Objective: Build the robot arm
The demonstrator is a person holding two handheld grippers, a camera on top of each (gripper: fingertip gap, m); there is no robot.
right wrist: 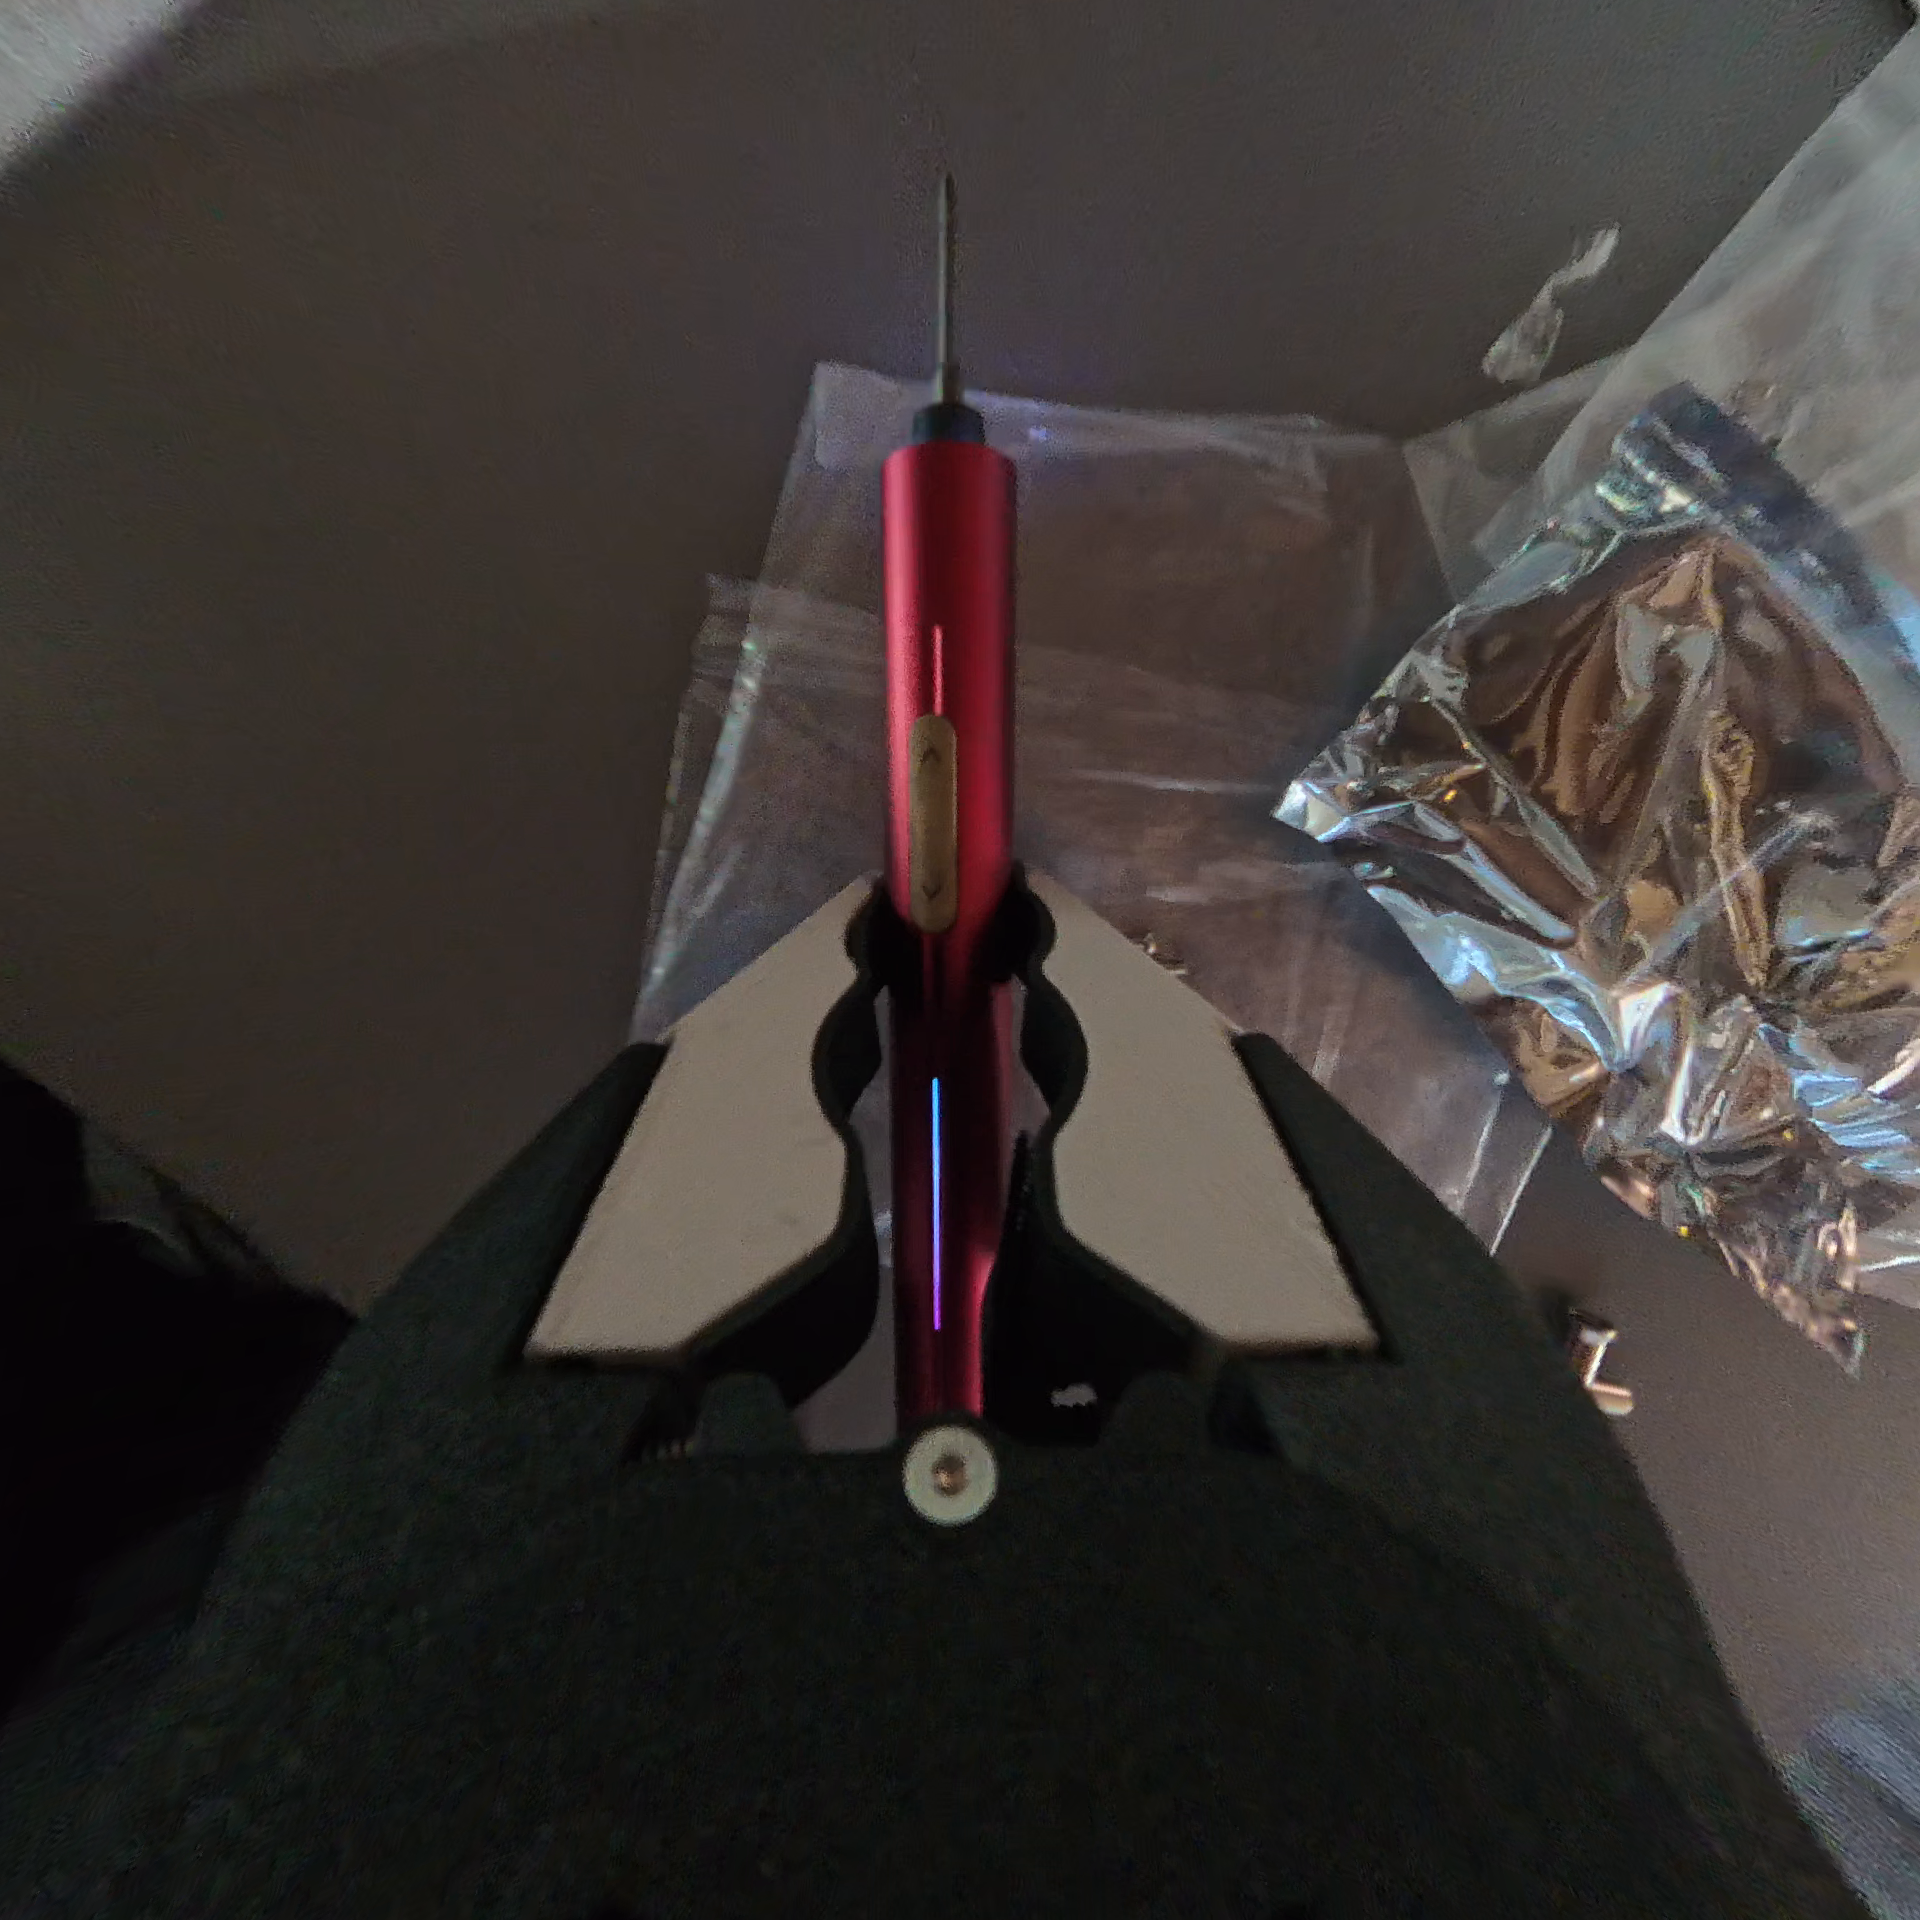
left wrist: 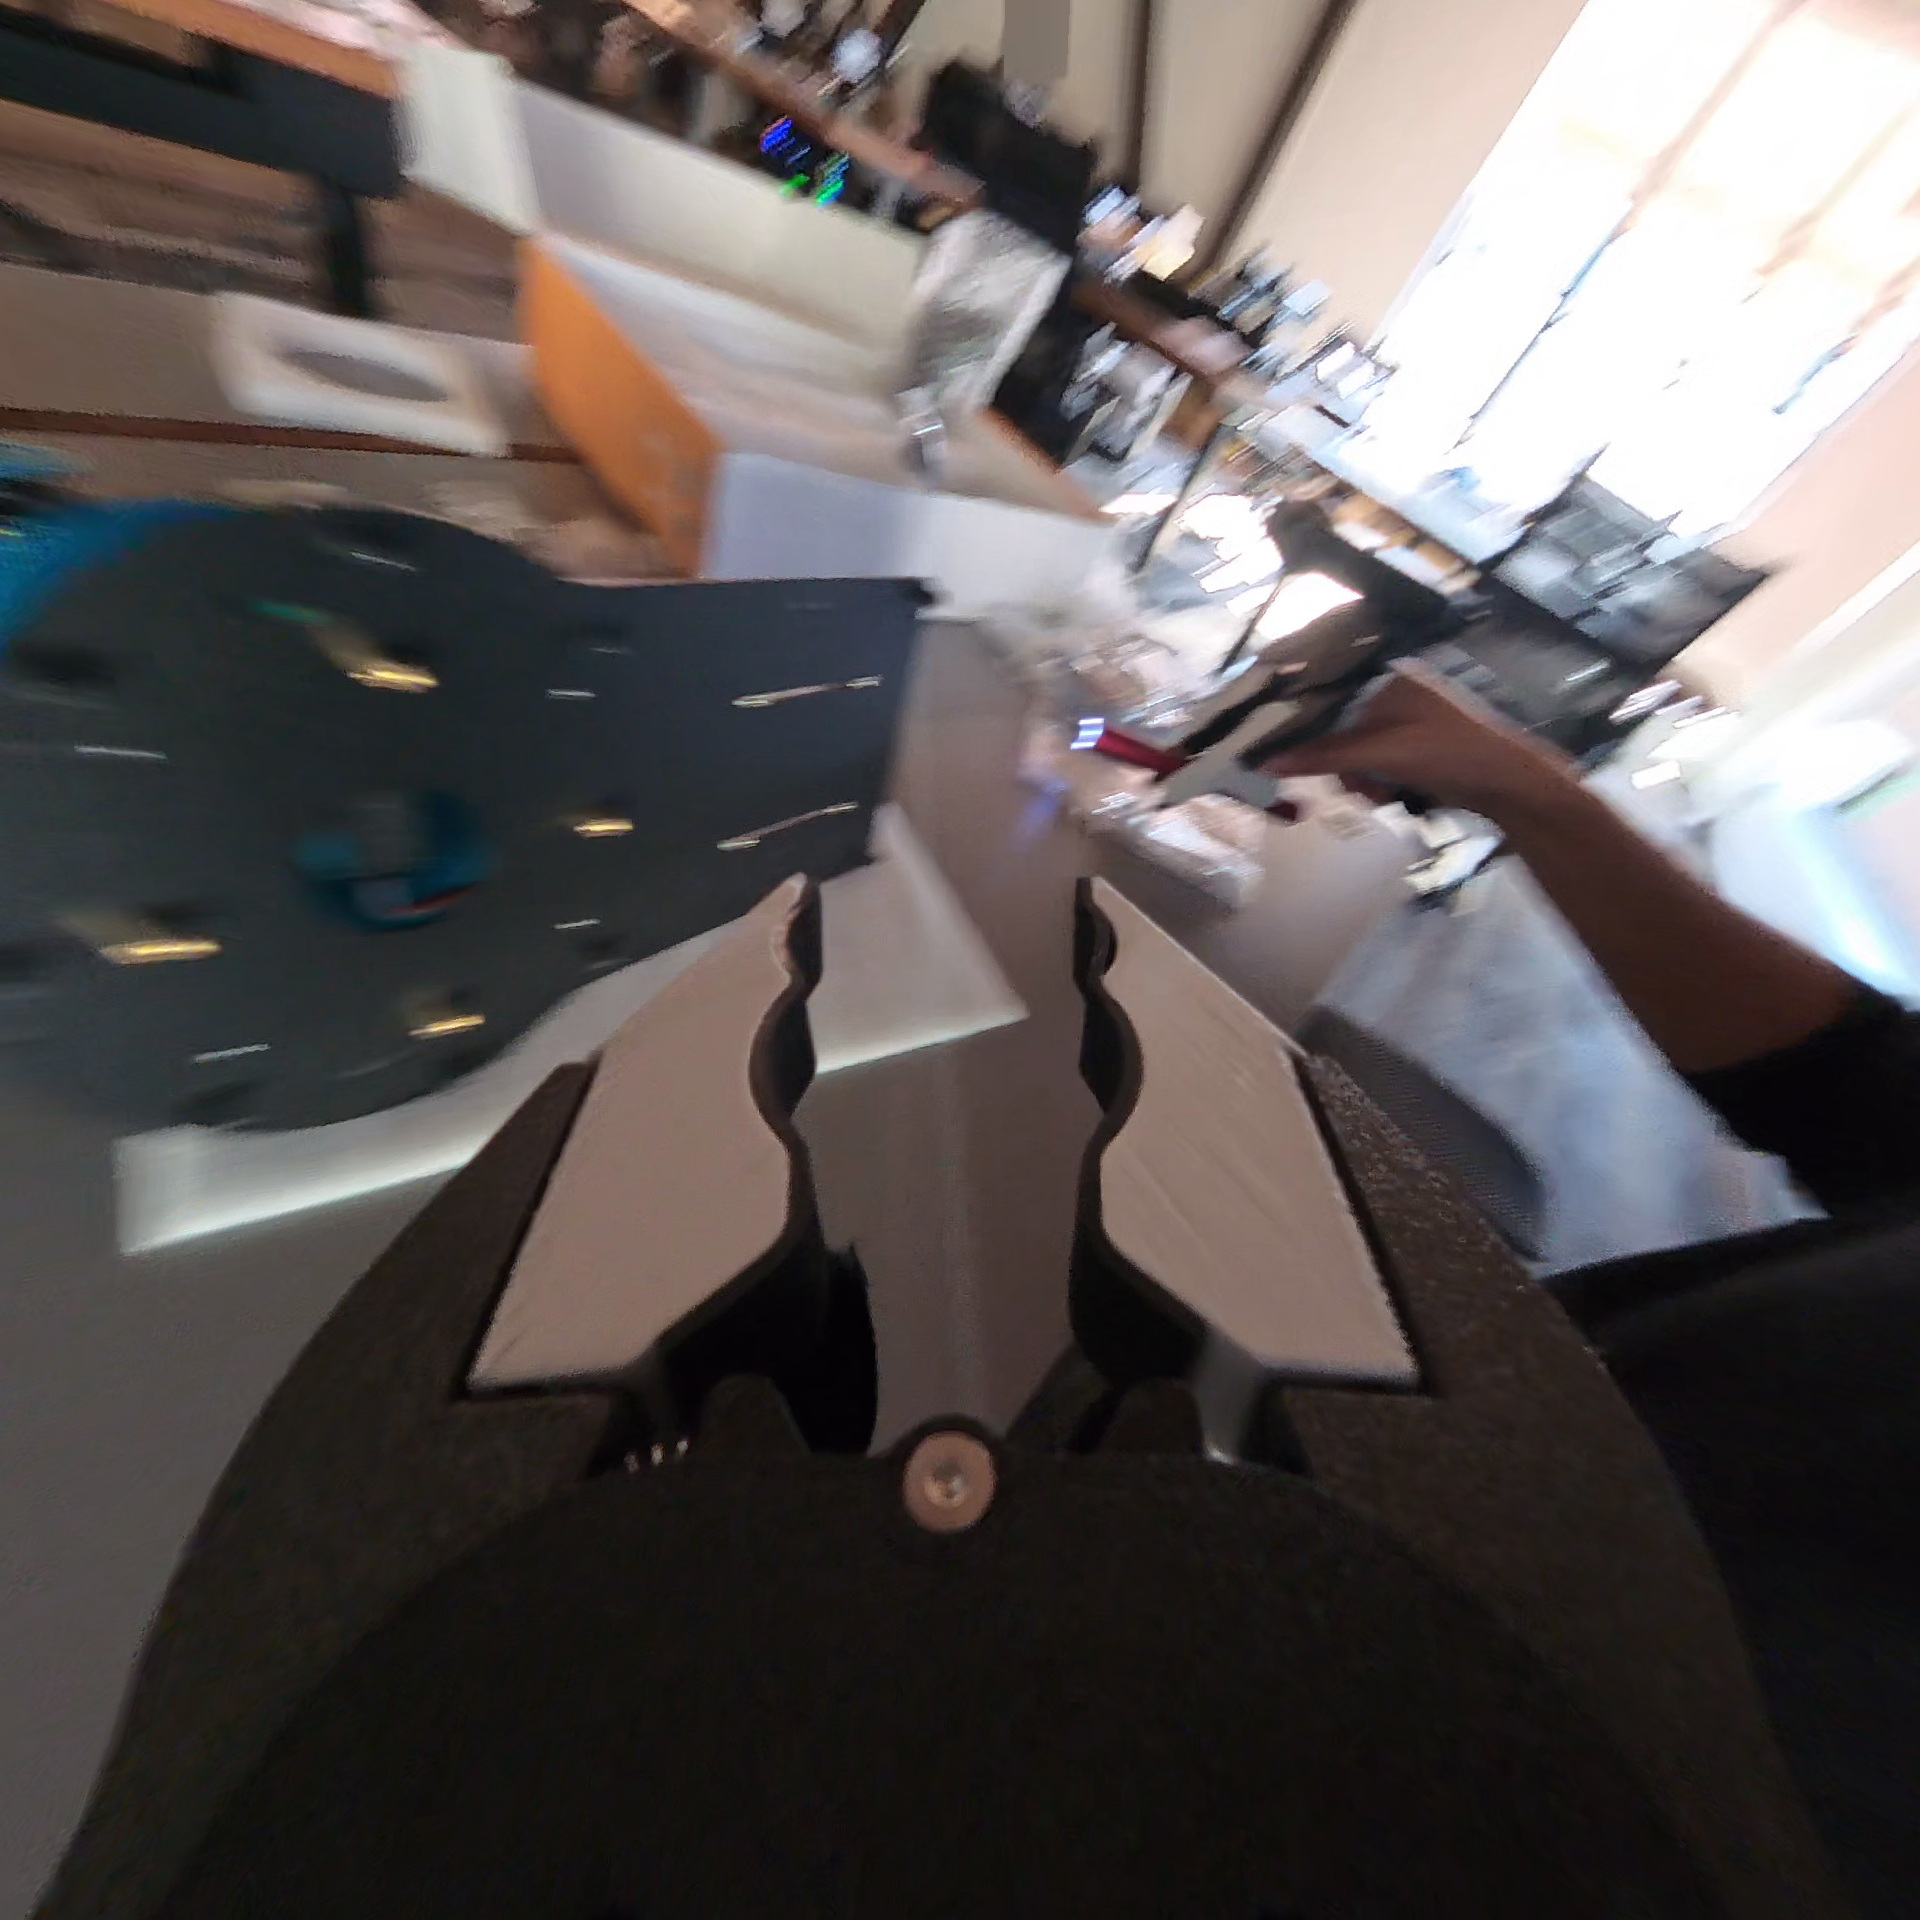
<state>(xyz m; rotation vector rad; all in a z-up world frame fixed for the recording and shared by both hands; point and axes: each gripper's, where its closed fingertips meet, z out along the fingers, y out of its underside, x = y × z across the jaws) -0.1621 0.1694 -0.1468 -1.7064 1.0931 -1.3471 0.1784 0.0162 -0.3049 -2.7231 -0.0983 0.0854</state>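
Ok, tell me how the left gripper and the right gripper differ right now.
The left gripper is open with nothing between its fingers; the right gripper is shut on a red electric screwdriver. The left gripper hangs near a dark panel with screws on a white table; the right gripper points at clear plastic bags beside a crumpled foil bag. Both share white fingers with wavy black pads on black bodies.

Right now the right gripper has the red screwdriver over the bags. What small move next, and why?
Probably hold the right gripper steady and let the left gripper settle first. The red screwdriver is clamped, its bit in the air over the clear bags, touching nothing. The left view is motion-blurred, its jaws open and empty beside the dark plate.
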